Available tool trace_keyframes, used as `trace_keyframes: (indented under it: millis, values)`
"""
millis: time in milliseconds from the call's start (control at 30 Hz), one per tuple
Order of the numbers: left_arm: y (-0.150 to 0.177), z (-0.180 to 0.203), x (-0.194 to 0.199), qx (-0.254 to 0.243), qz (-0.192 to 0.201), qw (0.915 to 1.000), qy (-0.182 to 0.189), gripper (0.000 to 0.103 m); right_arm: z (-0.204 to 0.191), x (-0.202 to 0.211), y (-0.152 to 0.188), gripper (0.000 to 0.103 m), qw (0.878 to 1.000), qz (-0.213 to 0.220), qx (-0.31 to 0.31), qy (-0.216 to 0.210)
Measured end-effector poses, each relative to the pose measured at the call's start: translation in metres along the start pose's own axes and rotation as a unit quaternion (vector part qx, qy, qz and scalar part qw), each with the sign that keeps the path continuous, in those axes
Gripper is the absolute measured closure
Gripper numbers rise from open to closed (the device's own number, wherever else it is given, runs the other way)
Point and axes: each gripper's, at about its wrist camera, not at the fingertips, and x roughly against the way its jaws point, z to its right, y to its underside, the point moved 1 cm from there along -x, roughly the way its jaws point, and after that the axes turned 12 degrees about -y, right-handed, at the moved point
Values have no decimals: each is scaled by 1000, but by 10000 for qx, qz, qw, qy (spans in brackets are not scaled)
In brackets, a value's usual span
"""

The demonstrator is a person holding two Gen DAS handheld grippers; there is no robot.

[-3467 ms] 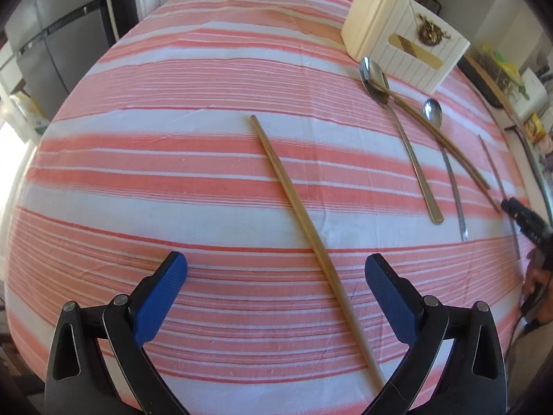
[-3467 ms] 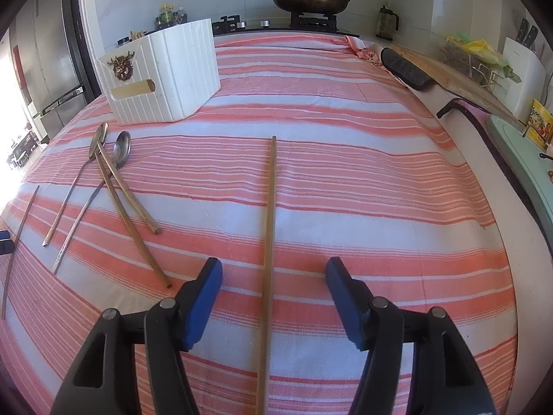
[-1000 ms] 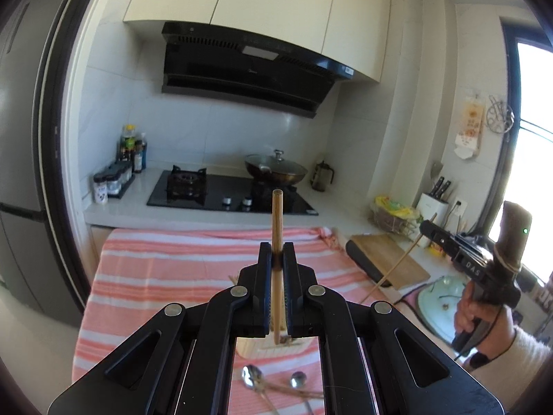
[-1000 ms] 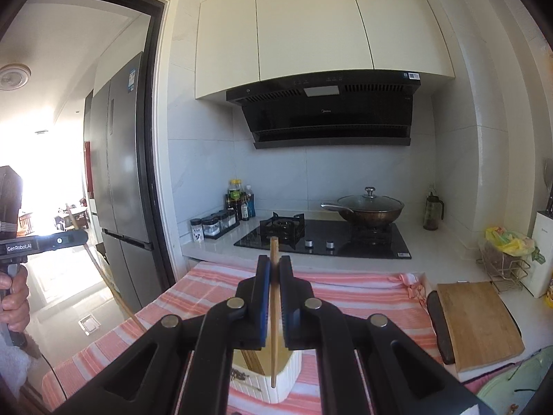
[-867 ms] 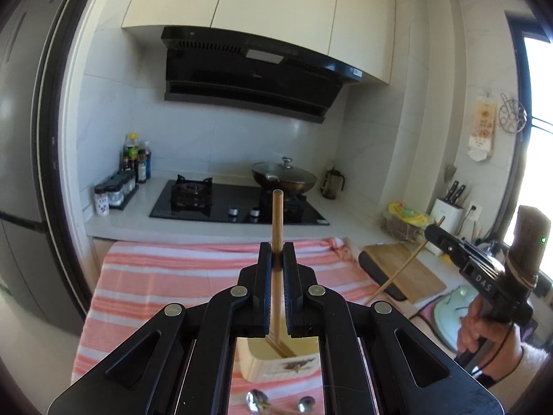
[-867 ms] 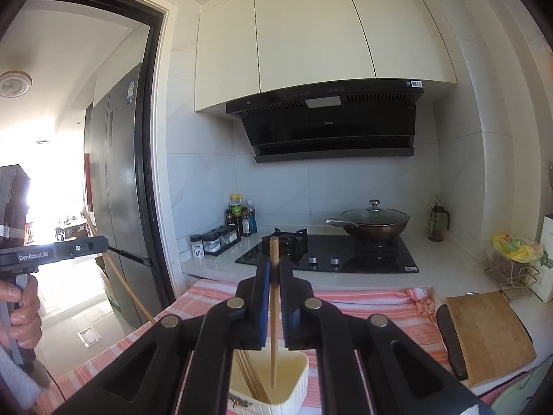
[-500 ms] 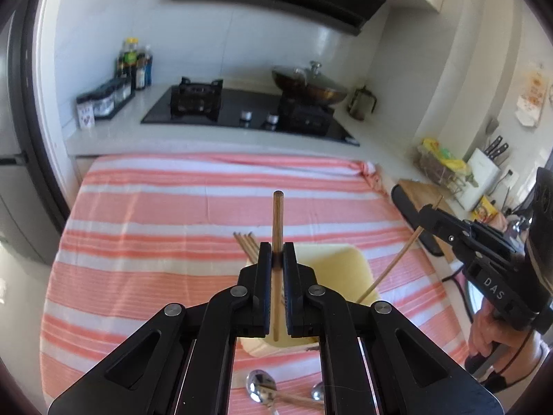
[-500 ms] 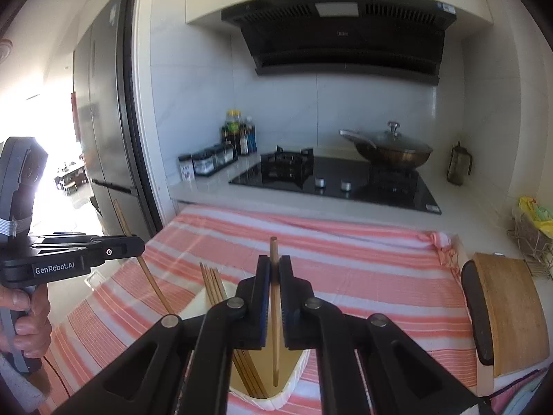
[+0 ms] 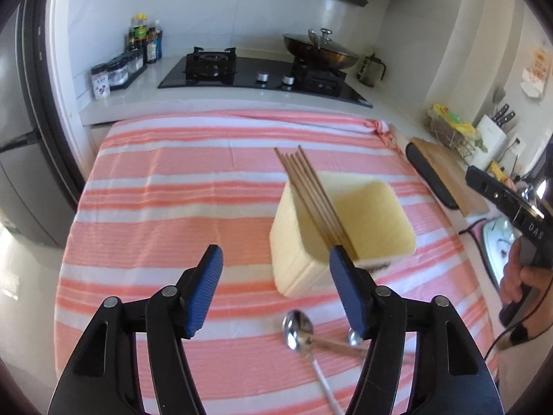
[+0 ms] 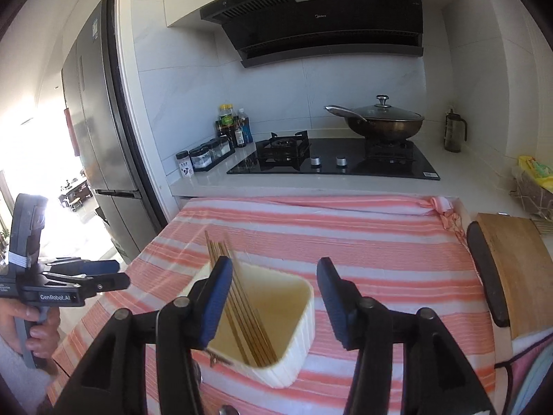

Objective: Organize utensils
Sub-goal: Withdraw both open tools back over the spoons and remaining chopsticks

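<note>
The white utensil holder (image 9: 376, 228) stands on the striped cloth, with several wooden chopsticks (image 9: 311, 190) leaning in it against its left wall. My left gripper (image 9: 276, 287) hovers just in front of it. Its jaws are opening, and no chopstick is between the blue pads. Two spoons (image 9: 299, 326) lie on the cloth below it. In the right wrist view my right gripper (image 10: 273, 297) hangs above the holder (image 10: 304, 314), its jaws opening too and holding nothing. The chopsticks (image 10: 242, 304) rest inside below it. Each view shows the other gripper (image 10: 122, 273) (image 9: 478, 180) at its edge.
The striped tablecloth (image 9: 172, 190) covers the table. Behind it runs a counter with a gas hob (image 9: 262, 72), a lidded wok (image 9: 319, 50) and spice jars (image 9: 117, 72). A wooden cutting board (image 9: 446, 173) lies at the right, and a fridge (image 10: 100, 145) stands at the left.
Both grippers were shut on a chopstick over the holder. Now their jaws stand apart and both chopsticks lie in the holder with the others. Both grippers have sunk and tilted down.
</note>
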Motion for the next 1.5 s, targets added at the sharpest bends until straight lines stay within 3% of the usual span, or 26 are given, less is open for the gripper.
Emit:
trace_keyframes:
  millis: [100,267,367,467,667,767,967,1500]
  values:
    - [53,-14,-4,4,-189,9997,-144,24,9,22,50,50,9994,-230,-19,242]
    - [141,-24,-29,305,-550,9953,-735,24,24,44,160,50,9928,-799,-88,887]
    - [171,-21,-45,434,-712,9923,-913,24,34,49,213,50,9851,-1181,-219,1235]
    - [185,-16,-52,485,-551,9922,-1004,24,43,54,240,50,9814,-1350,-510,1264]
    - [193,-4,-58,274,-294,9907,-1302,17,49,54,257,50,9787,-1439,-706,1280]
    - [193,-4,-60,222,-336,9912,-1261,11,50,55,258,50,9792,-1411,-752,1249]
    - [195,-10,-57,316,-337,9909,-1266,9,52,57,258,50,9796,-1355,-840,1223]
    - [192,-11,-58,468,-285,9921,-1125,7,50,54,257,50,9777,-1426,-721,1363]
